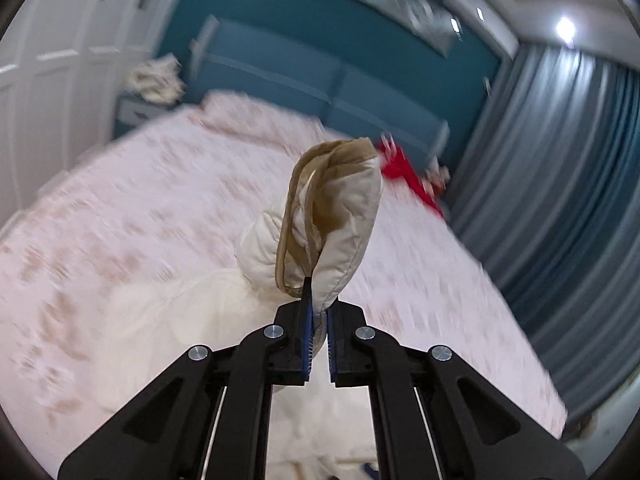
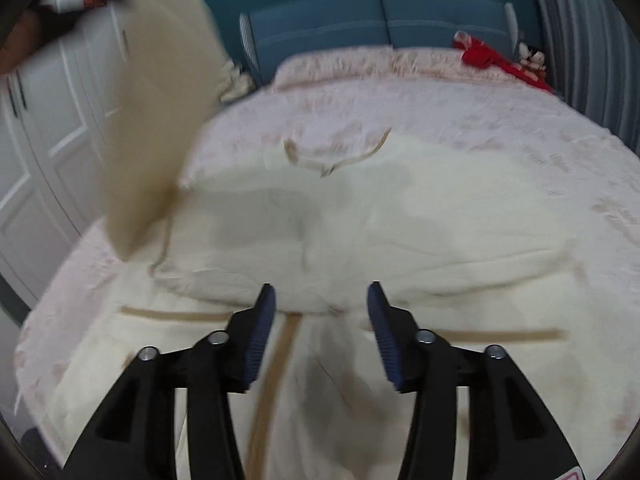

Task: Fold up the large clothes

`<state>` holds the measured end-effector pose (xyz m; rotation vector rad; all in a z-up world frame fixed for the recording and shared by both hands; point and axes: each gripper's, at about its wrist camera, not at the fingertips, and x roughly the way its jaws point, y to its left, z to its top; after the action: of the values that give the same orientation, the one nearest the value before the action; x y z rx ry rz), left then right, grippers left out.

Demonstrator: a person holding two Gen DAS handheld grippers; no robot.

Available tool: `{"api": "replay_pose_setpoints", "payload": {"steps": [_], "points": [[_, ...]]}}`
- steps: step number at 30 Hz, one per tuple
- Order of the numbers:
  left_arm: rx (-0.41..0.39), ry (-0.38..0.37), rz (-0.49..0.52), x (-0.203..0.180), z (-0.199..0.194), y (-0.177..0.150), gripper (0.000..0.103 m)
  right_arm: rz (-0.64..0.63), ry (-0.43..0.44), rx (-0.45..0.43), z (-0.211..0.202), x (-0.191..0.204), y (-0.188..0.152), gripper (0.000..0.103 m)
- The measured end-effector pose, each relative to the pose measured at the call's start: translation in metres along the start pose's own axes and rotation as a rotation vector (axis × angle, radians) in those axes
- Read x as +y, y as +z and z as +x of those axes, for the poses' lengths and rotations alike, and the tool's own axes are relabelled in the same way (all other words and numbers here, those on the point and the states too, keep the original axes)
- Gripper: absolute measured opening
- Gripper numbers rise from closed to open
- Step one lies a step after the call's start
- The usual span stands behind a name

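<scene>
A large cream padded coat with tan trim (image 2: 360, 216) lies spread on the pink bed (image 2: 500, 120). My left gripper (image 1: 319, 312) is shut on the coat's cuffed sleeve end (image 1: 340, 216) and holds it up above the bed. That lifted sleeve shows blurred at the upper left of the right wrist view (image 2: 160, 120). My right gripper (image 2: 320, 300) is open and empty, low over the coat's middle, near the tan front strip (image 2: 276, 364).
A red garment (image 2: 496, 60) lies at the bed's far right corner by the blue headboard (image 2: 380, 16). White wardrobe doors (image 2: 52, 120) stand on the left, grey curtains (image 1: 560, 180) on the right. A nightstand with crumpled cloth (image 1: 156, 76) is beside the bed.
</scene>
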<state>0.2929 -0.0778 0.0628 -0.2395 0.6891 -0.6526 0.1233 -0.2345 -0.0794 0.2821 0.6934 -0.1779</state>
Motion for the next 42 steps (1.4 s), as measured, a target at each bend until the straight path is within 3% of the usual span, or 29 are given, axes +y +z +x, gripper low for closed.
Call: {"api": "replay_pose_setpoints", "payload": {"steps": [2, 4, 6, 7, 8, 11, 16, 21, 26, 34, 38, 39, 40, 41, 42], "points": [[0.084, -0.009, 0.002, -0.014, 0.028, -0.029, 0.005, 0.005, -0.008, -0.023, -0.036, -0.019, -0.005, 0.063], [0.173, -0.004, -0.003, -0.019, 0.053, -0.061, 0.007, 0.023, -0.014, -0.012, -0.056, -0.035, -0.009, 0.063], [0.251, 0.017, -0.029, -0.019, 0.075, -0.088, 0.023, 0.047, -0.028, 0.014, -0.067, -0.050, -0.013, 0.065], [0.281, 0.042, -0.054, -0.016, 0.082, -0.103, 0.044, 0.062, -0.037, 0.034, -0.071, -0.057, -0.015, 0.065], [0.291, 0.067, -0.078, -0.013, 0.082, -0.115, 0.060, 0.074, -0.043, 0.048, -0.073, -0.063, -0.016, 0.066], [0.287, 0.061, -0.149, -0.001, 0.068, -0.143, 0.077, 0.098, -0.062, 0.074, -0.074, -0.072, -0.019, 0.068], [0.208, 0.078, -0.338, 0.068, 0.016, -0.150, 0.085, 0.154, -0.015, 0.071, -0.064, -0.082, -0.006, 0.068], [0.140, 0.128, -0.605, 0.166, -0.019, -0.142, 0.085, 0.248, 0.002, 0.058, -0.031, -0.099, 0.023, 0.069], [0.057, 0.097, -0.866, 0.235, -0.036, -0.145, 0.084, 0.396, -0.019, 0.086, 0.002, -0.124, 0.045, 0.069], [0.063, -0.005, -1.070, 0.263, -0.011, -0.161, 0.077, 0.354, -0.053, 0.148, 0.043, -0.117, 0.060, 0.069], [0.046, -0.028, -1.106, 0.270, 0.001, -0.159, 0.072, 0.361, -0.041, 0.176, 0.061, -0.117, 0.062, 0.069], [0.051, -0.030, -1.107, 0.270, 0.004, -0.158, 0.069, 0.376, -0.031, 0.190, 0.067, -0.118, 0.061, 0.066], [0.055, -0.033, -1.106, 0.271, 0.007, -0.158, 0.059, 0.390, -0.021, 0.200, 0.072, -0.118, 0.059, 0.060], [0.071, -0.035, -1.104, 0.271, 0.012, -0.157, 0.040, 0.399, -0.012, 0.213, 0.077, -0.118, 0.058, 0.041], [0.094, -0.024, -1.101, 0.270, 0.017, -0.155, 0.029, 0.398, -0.016, 0.228, 0.081, -0.117, 0.059, 0.019]]}}
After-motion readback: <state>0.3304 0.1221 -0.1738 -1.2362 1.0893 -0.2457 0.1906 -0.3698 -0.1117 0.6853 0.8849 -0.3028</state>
